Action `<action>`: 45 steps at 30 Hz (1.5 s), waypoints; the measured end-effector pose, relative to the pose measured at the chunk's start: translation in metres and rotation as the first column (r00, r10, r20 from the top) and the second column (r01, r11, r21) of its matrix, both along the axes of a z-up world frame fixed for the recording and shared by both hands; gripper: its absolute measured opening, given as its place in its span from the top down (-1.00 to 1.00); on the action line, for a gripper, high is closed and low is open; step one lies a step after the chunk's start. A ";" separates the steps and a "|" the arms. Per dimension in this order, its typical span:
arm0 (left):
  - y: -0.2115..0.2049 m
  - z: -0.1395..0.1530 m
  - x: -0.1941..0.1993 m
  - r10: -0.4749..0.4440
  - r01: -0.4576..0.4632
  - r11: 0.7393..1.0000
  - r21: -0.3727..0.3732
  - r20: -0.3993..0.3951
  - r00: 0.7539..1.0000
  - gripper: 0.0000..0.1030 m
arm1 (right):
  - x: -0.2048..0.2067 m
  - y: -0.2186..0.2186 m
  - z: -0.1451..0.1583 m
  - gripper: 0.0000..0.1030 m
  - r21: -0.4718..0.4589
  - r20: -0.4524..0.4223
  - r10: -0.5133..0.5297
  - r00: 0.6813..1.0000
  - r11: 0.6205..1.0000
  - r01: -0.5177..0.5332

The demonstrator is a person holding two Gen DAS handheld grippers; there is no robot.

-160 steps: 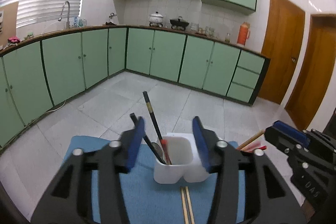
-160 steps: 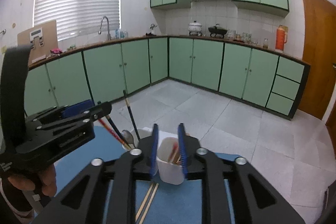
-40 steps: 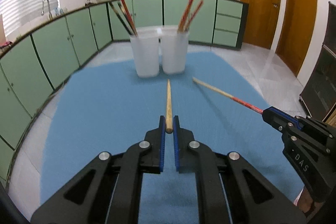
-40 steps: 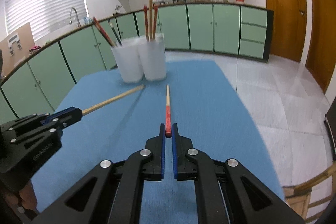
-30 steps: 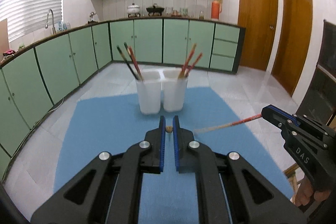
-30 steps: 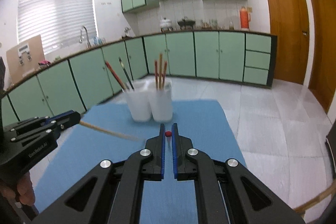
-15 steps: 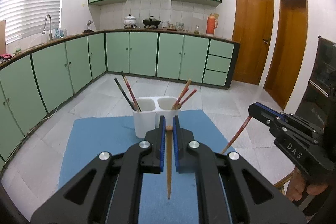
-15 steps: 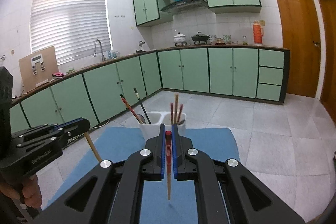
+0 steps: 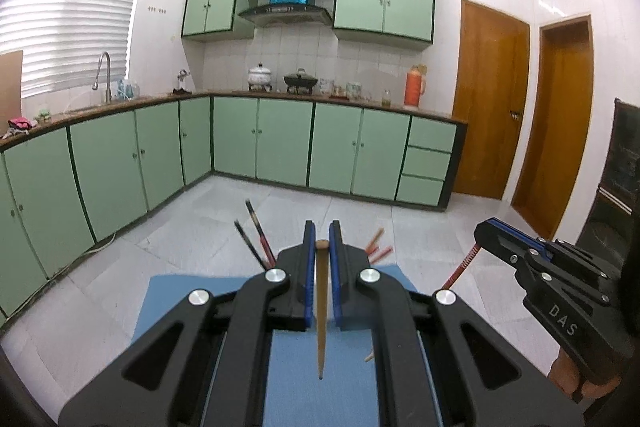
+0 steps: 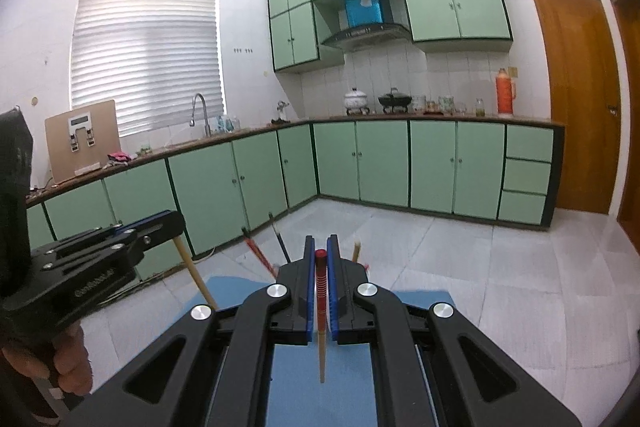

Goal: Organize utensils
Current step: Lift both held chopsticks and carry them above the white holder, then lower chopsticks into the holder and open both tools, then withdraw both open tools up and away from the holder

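In the left wrist view my left gripper [image 9: 321, 247] is shut on the top end of a plain wooden chopstick [image 9: 320, 327], which hangs tip-down over the blue mat [image 9: 180, 299]. At the right edge my right gripper [image 9: 486, 233] pinches a red-ended chopstick [image 9: 460, 271]. The right wrist view has my right gripper [image 10: 320, 253] shut on that red-topped chopstick [image 10: 320, 307], also hanging down. My left gripper [image 10: 172, 223] appears there on the left with the wooden chopstick [image 10: 196, 275]. The white holder is hidden behind the fingers; only dark and red utensil ends [image 9: 256, 239] and chopstick tips [image 9: 376, 247] poke up.
The blue mat [image 10: 224, 291] lies below both grippers, its far edge over a grey tiled floor [image 9: 180, 227]. Green cabinets [image 9: 280, 143] line the far walls. Wooden doors [image 9: 492, 103] stand at the right. A person's hand [image 10: 68, 363] grips the left tool.
Both grippers have risen with their chopsticks, which swung from lying flat to hanging tip-down. The holder has dropped out of sight behind the fingers, and the mat looks smaller.
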State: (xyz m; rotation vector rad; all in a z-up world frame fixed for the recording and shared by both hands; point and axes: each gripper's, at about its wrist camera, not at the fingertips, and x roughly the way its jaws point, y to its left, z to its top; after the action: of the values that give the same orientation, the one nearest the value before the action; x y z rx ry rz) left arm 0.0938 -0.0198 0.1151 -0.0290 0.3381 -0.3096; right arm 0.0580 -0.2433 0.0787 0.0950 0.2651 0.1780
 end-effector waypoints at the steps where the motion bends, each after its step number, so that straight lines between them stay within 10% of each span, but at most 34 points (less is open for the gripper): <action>1: 0.000 0.003 0.002 0.001 -0.001 1.000 -0.004 0.007 1.000 0.89 | 0.003 0.000 0.004 0.89 0.000 0.010 0.000 1.000 1.000 0.000; 18: -0.022 0.053 0.077 0.068 -0.060 0.996 -0.060 0.154 0.986 0.89 | 0.081 0.004 0.048 0.89 0.009 0.122 -0.053 0.991 0.999 0.052; 38: -0.017 -0.048 0.169 0.102 -0.101 0.995 0.009 -0.071 0.992 0.86 | 0.158 0.006 -0.025 0.77 0.006 -0.067 -0.038 0.997 0.999 0.039; 45: -0.002 -0.049 0.148 0.110 -0.110 0.994 0.001 -0.063 0.992 0.19 | 0.136 -0.006 -0.023 0.41 0.020 -0.052 -0.064 0.997 0.998 0.066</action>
State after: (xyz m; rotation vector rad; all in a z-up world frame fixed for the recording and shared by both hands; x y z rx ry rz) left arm 0.2416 -0.0216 0.0659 -0.0601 0.3966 -0.2004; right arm 0.1944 -0.2495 0.0558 0.1295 0.3109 0.1138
